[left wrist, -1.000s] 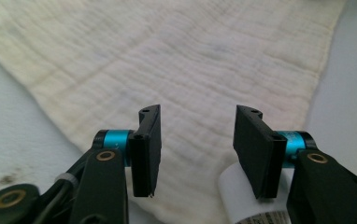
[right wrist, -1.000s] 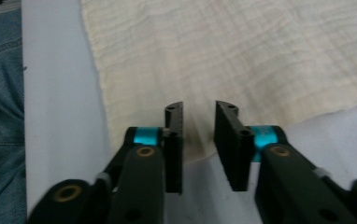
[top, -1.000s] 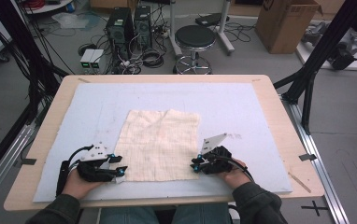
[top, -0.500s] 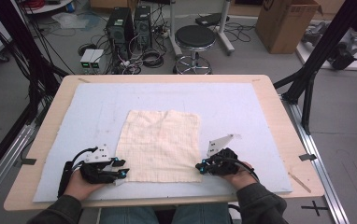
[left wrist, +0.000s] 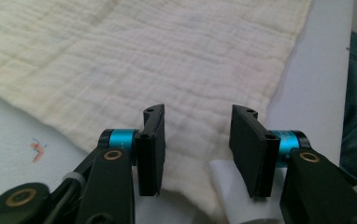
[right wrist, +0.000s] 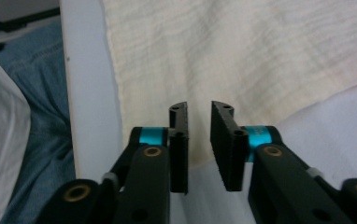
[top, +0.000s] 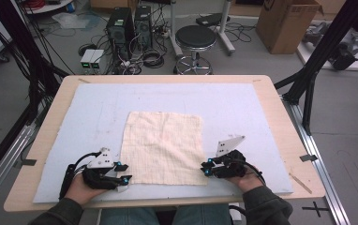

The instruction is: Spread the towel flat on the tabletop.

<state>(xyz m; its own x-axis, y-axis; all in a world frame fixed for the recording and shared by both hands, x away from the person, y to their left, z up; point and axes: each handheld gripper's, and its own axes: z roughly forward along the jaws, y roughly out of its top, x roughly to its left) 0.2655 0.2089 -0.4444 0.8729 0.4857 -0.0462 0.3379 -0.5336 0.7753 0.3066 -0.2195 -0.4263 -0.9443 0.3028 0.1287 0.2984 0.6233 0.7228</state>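
A: Start at the claws. What is the left gripper (left wrist: 196, 149) doing?

B: In the left gripper view its jaws stand apart with a clear gap, and nothing is pinched between them. The near corner of the cream cloth (left wrist: 167, 60) lies flat under that gap. They have just been opening a little.

A: And the right gripper (right wrist: 199, 147)?

B: Narrower gap, but parted too. Its jaws have also just been opening, and the cloth's edge lies below them, not clamped. So neither claw grips anything.

A: Where does that put them in the high view?

B: The left gripper (top: 123, 176) sits at the lower left, at the cloth's (top: 163, 145) near left corner. The right gripper (top: 206, 168) sits at the lower right, at the near right corner. The cloth lies spread in the middle of the pale blue mat (top: 261, 108), which covers the wooden table (top: 285, 122).

A: What could go wrong from here?

B: My guess is a missed pick. The fabric is thin and flat, so jaws closing above it could shut on air. If only one side catches, a lift would drag the cloth askew and bunch it. A jaw pushed low could also snag the mat.

A: Anything near the edge?

B: The corners lie close to the mat's near edge, so a pull toward the person could slide the cloth off.
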